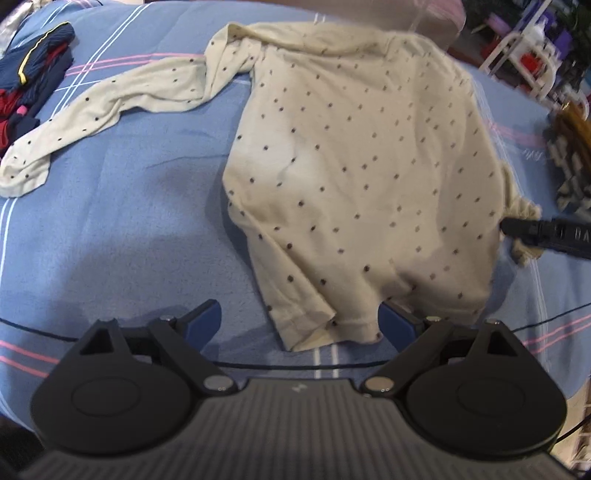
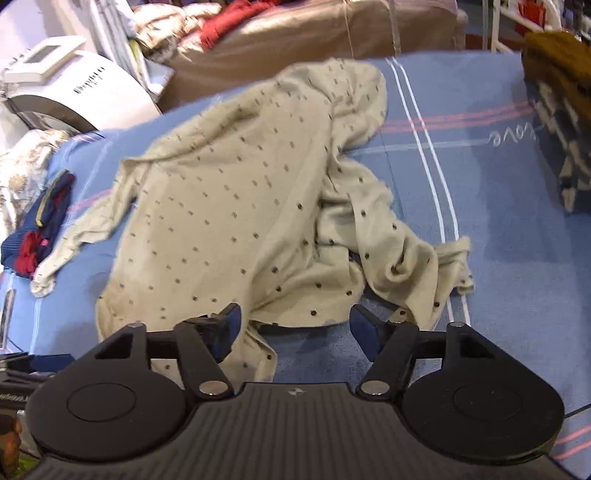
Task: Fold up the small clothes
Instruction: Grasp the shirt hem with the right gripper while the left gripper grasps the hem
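A cream long-sleeved top with dark dots (image 1: 351, 166) lies spread on the blue striped bed cover (image 1: 129, 221). One sleeve (image 1: 92, 118) stretches out to the left. My left gripper (image 1: 299, 323) is open just in front of the top's near hem, its right finger touching the hem. In the right wrist view the same top (image 2: 229, 206) lies with its other sleeve (image 2: 391, 251) bunched on the right. My right gripper (image 2: 295, 330) is open at the top's near edge, its fingers astride that edge. The right gripper's fingers (image 1: 546, 236) show at the left wrist view's right edge, beside the bunched sleeve.
A pile of dark blue and red clothes (image 1: 33, 70) lies at the cover's far left, also seen from the right wrist (image 2: 40, 229). A brown and dark patterned garment (image 2: 557, 122) sits at the right. A white appliance (image 2: 70, 85) and a brown sofa (image 2: 314, 33) stand beyond the bed.
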Motion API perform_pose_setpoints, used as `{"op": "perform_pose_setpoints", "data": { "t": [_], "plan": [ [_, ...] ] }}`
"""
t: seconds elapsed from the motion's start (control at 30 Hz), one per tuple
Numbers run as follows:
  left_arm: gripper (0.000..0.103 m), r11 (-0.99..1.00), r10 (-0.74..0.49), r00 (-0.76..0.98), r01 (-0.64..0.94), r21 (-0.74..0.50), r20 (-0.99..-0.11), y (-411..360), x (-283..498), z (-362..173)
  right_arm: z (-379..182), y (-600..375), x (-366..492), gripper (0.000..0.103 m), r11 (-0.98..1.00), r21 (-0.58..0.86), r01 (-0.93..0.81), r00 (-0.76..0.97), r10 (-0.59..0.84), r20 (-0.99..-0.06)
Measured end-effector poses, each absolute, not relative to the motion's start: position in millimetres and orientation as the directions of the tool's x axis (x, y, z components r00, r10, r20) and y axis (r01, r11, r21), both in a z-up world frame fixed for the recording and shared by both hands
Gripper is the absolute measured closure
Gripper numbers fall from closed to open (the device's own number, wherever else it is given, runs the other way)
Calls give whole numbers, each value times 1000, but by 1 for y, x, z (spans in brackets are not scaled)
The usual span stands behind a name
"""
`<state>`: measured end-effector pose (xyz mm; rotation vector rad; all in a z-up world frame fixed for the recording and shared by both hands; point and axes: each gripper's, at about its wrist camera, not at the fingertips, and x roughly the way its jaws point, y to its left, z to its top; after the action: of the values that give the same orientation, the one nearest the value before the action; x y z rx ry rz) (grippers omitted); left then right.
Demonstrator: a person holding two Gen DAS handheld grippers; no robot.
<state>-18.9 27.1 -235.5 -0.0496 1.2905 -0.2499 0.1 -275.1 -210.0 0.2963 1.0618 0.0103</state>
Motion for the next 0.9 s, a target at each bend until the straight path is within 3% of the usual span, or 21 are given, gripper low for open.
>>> {"op": "perform_pose_setpoints", "data": {
  "t": [0.07,0.23,0.4,0.47,0.53,0.6,0.67,0.73,0.9],
  "plan": [
    [20,975,-188,246,165,-150,-951,25,-20,-238,-218,-279,4,8,956,238,170,484,129,-866],
    [23,975,-195,238,150,-162,-951,22,-25,-240,-228,-293,10,10,945,241,219,487,108,-867],
    [44,975,-203,198,126,-181,-959,16,-21,-253,-247,-306,20,12,917,301,260,475,150,-867],
    [59,977,-194,189,128,-172,-963,11,-18,-262,-253,-306,24,12,910,312,274,477,153,-865],
    [68,976,-194,207,136,-168,-959,5,-15,-264,-253,-301,27,23,920,299,254,484,146,-863],
    [74,979,-172,231,147,-141,-958,-1,-11,-266,-252,-295,27,69,931,294,215,484,160,-860],
    [90,983,-159,240,129,-130,-958,-2,-7,-270,-254,-294,26,80,929,319,190,479,196,-856],
    [96,983,-181,239,71,-169,-954,7,-5,-273,-255,-297,24,86,919,335,207,480,203,-853],
    [97,979,-201,274,22,-203,-940,27,-5,-263,-247,-305,12,89,897,369,243,486,217,-847]
  ]
}}
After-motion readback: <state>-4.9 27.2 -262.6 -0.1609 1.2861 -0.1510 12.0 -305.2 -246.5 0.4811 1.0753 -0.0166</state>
